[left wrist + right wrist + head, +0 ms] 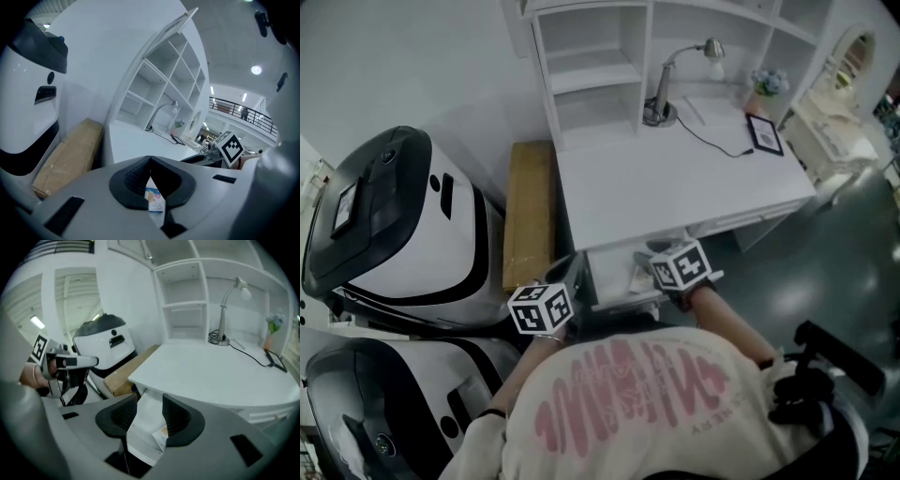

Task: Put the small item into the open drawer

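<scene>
The white drawer (pixel 623 302) stands pulled out under the desk front. A small white packet with blue and orange print (pixel 154 199) lies on the drawer floor and shows through the gap behind my left gripper's (pixel 150 161) meeting tips. That gripper (pixel 570 284) is shut and hovers at the drawer's left side. My right gripper (pixel 149 401) is open above the drawer floor (pixel 143 420), with the packet (pixel 159 436) low between its jaws, close to the right pad. In the head view the right gripper (pixel 652 269) reaches into the drawer from the right.
On the white desk (pixel 675 187) stand a lamp (pixel 661 103), a cable and a framed picture (pixel 764 134), with a shelf unit (pixel 591 75) behind. A long cardboard box (pixel 530 216) and two white-and-black machines (pixel 394 225) crowd the left.
</scene>
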`<state>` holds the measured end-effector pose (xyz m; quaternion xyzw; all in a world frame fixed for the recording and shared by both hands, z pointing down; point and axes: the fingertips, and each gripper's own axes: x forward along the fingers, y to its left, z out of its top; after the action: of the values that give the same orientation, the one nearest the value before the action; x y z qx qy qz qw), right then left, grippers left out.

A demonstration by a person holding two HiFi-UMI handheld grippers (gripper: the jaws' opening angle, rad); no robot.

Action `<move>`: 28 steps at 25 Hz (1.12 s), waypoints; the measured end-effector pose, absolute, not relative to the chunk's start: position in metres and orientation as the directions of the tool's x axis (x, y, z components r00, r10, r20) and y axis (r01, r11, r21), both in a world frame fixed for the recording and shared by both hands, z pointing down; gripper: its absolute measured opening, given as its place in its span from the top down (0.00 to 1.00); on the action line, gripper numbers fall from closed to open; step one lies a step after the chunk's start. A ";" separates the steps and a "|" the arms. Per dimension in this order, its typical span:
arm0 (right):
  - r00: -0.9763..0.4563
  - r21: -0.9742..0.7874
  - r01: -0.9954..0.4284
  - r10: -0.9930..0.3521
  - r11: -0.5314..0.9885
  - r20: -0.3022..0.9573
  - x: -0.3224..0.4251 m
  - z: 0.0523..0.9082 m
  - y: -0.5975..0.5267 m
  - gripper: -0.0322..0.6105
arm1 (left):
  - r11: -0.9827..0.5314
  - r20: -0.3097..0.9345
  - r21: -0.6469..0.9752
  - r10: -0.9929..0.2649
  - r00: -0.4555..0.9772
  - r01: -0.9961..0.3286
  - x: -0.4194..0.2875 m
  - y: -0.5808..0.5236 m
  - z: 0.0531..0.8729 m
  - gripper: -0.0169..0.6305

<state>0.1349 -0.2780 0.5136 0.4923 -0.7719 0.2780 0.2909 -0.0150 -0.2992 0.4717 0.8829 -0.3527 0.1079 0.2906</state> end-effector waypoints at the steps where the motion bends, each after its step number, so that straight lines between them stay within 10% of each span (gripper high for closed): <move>1: -0.349 -0.176 -0.930 -0.626 0.323 0.697 0.135 0.506 -0.278 0.66 | -0.589 0.389 0.435 -0.560 0.732 -0.681 -0.014 -0.297 0.467 0.93; 28: -0.141 -0.323 -0.946 -0.945 0.041 0.295 0.127 0.378 -0.214 0.90 | -0.670 0.268 0.392 -0.572 0.775 -0.630 -0.021 -0.247 0.404 0.93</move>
<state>0.1267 -0.2141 0.3778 0.6552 -0.7214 0.2244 0.0006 -0.0212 -0.2469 0.4045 0.9118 -0.3294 0.0614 0.2372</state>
